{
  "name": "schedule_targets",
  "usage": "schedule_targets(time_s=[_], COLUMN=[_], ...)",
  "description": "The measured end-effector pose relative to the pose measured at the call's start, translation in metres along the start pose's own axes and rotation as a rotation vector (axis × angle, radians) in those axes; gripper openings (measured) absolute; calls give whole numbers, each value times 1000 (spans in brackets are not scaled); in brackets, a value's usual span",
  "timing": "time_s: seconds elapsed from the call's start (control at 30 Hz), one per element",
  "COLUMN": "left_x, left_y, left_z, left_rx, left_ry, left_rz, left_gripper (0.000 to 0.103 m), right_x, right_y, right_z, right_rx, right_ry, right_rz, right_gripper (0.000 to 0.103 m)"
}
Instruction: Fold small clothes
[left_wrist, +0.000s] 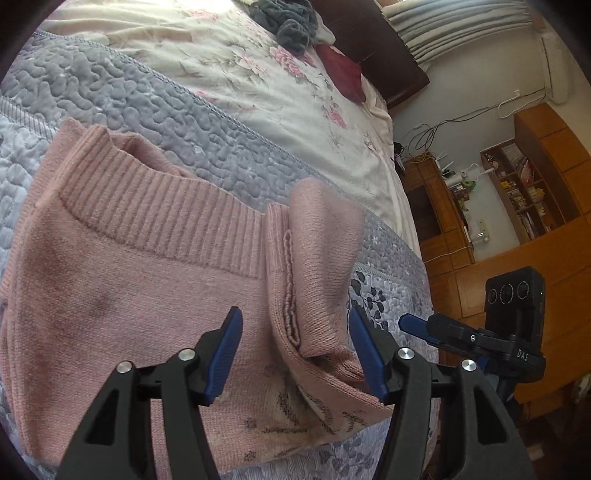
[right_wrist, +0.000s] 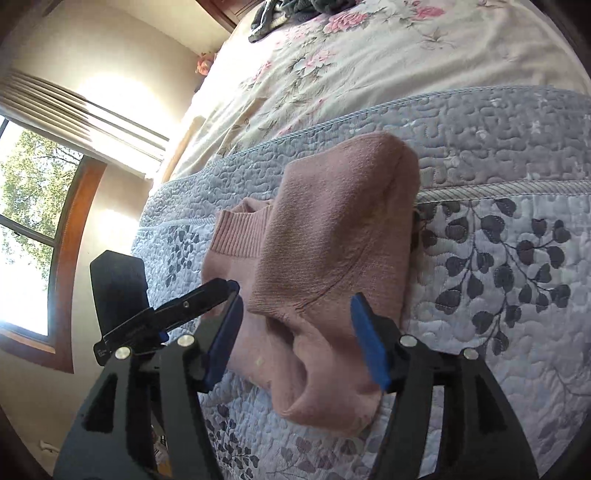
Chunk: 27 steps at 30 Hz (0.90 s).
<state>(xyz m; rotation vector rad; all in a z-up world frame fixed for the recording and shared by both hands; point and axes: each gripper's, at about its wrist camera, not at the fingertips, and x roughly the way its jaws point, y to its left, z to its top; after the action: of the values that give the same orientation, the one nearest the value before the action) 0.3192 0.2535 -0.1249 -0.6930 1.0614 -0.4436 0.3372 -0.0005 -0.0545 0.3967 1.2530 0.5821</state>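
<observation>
Hovering wide open, empty — left gripper (left_wrist: 295, 354) and right gripper (right_wrist: 295, 339) over pink sweater (left_wrist: 155, 266) lying half-folded on quilted bed (left_wrist: 122, 92). Best pinching the raised sleeve fold (left_wrist: 321, 236) low — flattening inward.

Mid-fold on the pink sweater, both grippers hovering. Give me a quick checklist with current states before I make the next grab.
1. Left gripper open and empty: ok, its blue pads stand apart with nothing between them.
2. Right gripper open and empty: ok, jaws apart above the fabric.
3. Pink knitted sweater lying on the grey quilted bedspread: ok.
4. Folded-over sleeve lying flat: not ok, it stands up in a hump on the body.
5. Ribbed collar flat and exposed: ok in the left wrist view.
6. Far hem aligned: cannot tell, out of view.
</observation>
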Motion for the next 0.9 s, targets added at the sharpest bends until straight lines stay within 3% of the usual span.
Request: schedule_targets(time_s=[0.27,0.57,0.6,0.67,0.9], left_x=[55,72,72,73,44], left_y=[1,-7,-12,-18,-29], left_z=[-2,7,6,5,3], left_rx=[-61,-80,-63,-32,-12], left_ry=[88,76,70,56,1], left_rz=[19,4,15,45,-83], left_gripper=[61,59,55,29,23], right_x=[-1,9,9,10,16], right_y=[-80,-108,-107,-105,-92], right_z=[-39,-70,-69,-68,-69], right_rx=[122,187,189,191,170], right_ry=[16,28,26,25,32], right_rz=[-56,-43,-42,-38,-51], right_gripper=[61,61,61,61,61])
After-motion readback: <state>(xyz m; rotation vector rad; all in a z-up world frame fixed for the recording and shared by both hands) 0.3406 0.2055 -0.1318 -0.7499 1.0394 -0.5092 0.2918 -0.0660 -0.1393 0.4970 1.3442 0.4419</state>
